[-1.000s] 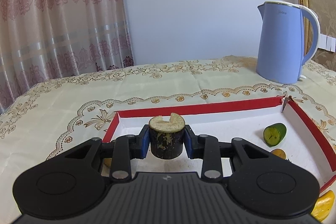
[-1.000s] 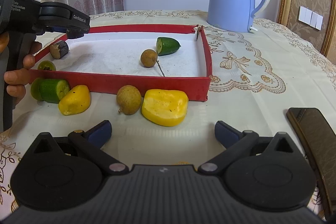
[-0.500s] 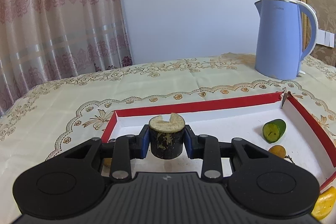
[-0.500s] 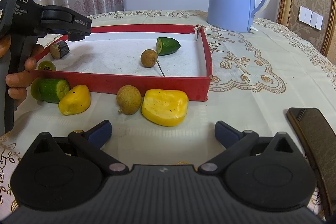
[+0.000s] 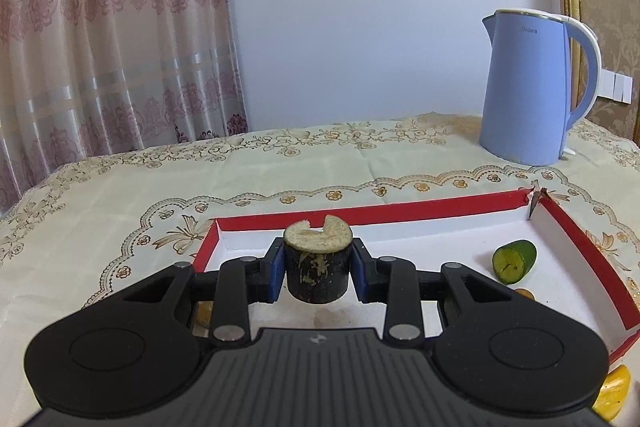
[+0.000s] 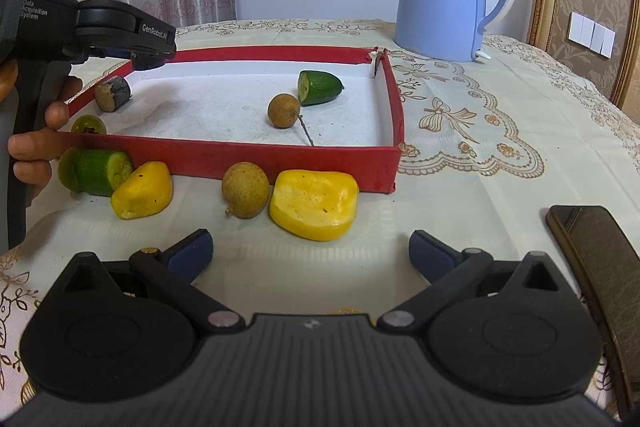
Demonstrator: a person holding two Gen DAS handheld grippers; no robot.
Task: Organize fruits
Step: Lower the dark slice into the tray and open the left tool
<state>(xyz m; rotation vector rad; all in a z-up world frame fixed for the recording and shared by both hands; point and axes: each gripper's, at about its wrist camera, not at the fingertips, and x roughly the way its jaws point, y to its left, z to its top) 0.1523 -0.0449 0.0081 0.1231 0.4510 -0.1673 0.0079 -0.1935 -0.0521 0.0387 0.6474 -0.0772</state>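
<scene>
My left gripper (image 5: 318, 273) has its jaws clamped on a dark cut fruit chunk (image 5: 317, 259), held above the red tray's (image 5: 400, 211) left end. Right gripper (image 6: 310, 251) jaws apart, empty, over the tabletop (image 6: 460, 195) near a yellow piece (image 6: 314, 205) and what looks like a longan (image 6: 245, 190).

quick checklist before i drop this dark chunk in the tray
1. Grip: left gripper pads clamp the chunk on both sides: ok.
2. Chunk over the tray, near its left end: ok.
3. Floor around it bare, green half well off to the side: ok.
4. Height above the floor: cannot tell.
5. Right gripper open, empty, short of the tray: ok.
</scene>
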